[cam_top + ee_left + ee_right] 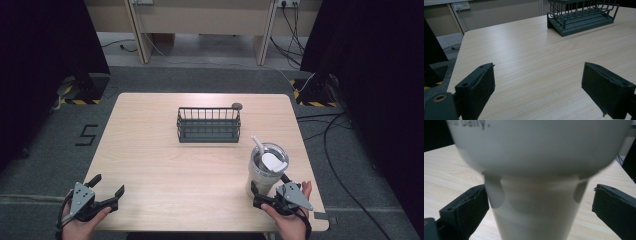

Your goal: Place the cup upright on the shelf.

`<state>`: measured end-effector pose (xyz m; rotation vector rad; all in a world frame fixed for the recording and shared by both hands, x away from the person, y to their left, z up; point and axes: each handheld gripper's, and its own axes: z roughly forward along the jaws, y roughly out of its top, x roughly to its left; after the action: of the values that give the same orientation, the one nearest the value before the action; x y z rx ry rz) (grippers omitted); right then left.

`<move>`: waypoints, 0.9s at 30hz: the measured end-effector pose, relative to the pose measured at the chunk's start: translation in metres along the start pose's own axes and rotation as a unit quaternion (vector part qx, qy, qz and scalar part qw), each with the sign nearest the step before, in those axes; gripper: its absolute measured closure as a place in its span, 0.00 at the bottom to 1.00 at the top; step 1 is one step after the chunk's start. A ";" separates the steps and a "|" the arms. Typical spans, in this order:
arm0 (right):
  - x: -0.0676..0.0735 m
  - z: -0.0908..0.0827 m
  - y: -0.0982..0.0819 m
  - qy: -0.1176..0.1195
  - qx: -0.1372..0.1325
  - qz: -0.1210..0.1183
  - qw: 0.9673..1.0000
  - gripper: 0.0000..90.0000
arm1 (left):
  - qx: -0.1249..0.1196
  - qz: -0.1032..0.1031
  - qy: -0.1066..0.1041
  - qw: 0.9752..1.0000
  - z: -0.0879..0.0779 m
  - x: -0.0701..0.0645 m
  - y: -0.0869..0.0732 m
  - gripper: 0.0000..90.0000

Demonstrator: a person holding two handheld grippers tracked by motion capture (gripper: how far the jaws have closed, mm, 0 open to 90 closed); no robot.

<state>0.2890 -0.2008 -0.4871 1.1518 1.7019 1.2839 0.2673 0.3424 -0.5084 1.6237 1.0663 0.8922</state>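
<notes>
A pale tumbler (265,172) with a clear lid and a white straw stands upright near the table's front right. My right gripper (270,187) is open, its jaws on either side of the tumbler's narrow base (534,215). The left pad (467,207) is close to the base, while the right pad (614,210) stands well apart from it. At the front left corner my left gripper (107,186) is open over bare wood, with nothing between its jaws (539,82). A dark wire basket (208,125) sits empty at the table's middle rear, also in the left gripper view (584,15).
A small dark round object (237,106) lies just behind the basket's right end. The wooden table (165,165) has its front edge close under both hands. Cables and stand bases lie on the floor to the right and left.
</notes>
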 end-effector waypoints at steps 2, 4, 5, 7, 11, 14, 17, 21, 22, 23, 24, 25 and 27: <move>0.000 0.004 0.002 0.000 -0.004 -0.004 1.000 0.01 | 0.000 0.000 0.000 1.000 0.000 0.000 0.000 0.12; 0.001 0.008 0.003 0.003 -0.005 -0.003 1.000 0.02 | 0.001 0.001 -0.001 1.000 0.000 0.000 0.000 0.12; 0.001 0.012 0.004 0.005 -0.008 -0.003 1.000 0.02 | 0.001 0.002 -0.001 1.000 0.000 0.000 0.000 0.12; 0.002 0.014 0.004 0.006 -0.008 -0.003 1.000 0.03 | 0.001 0.002 -0.002 1.000 0.000 0.000 0.000 0.12; 0.004 0.023 0.004 0.010 -0.016 -0.004 1.000 0.07 | 0.002 0.003 -0.002 1.000 0.001 -0.001 -0.001 0.12; 0.003 0.024 0.004 0.008 -0.019 -0.002 1.000 0.10 | 0.002 0.003 -0.002 1.000 0.001 -0.001 -0.001 0.12; 0.003 0.023 0.004 0.008 -0.019 -0.002 1.000 0.10 | 0.005 0.005 -0.004 1.000 0.001 -0.001 -0.001 0.12; 0.002 0.023 0.005 0.009 -0.015 -0.004 1.000 0.11 | 0.004 0.004 -0.003 1.000 0.002 -0.002 -0.001 0.12; 0.002 0.023 0.006 0.010 -0.014 -0.004 1.000 0.11 | 0.004 0.004 -0.003 1.000 0.002 -0.002 -0.001 0.12; 0.002 0.023 0.006 0.010 -0.013 -0.004 1.000 0.11 | 0.005 0.004 -0.003 1.000 0.002 -0.002 -0.001 0.12; 0.002 0.023 0.006 0.010 -0.013 -0.004 1.000 0.11 | 0.005 0.004 -0.003 1.000 0.002 -0.002 -0.001 0.12; 0.003 0.023 0.006 0.010 -0.012 -0.004 1.000 0.11 | 0.005 0.004 -0.004 1.000 0.002 -0.001 -0.001 0.12; 0.004 0.024 0.008 0.010 -0.007 -0.009 1.000 0.11 | 0.005 0.003 -0.003 1.000 0.002 -0.001 -0.001 0.12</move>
<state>0.3109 -0.1882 -0.4855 1.1169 1.7115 1.2980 0.2683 0.3406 -0.5102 1.6376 1.0634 0.8863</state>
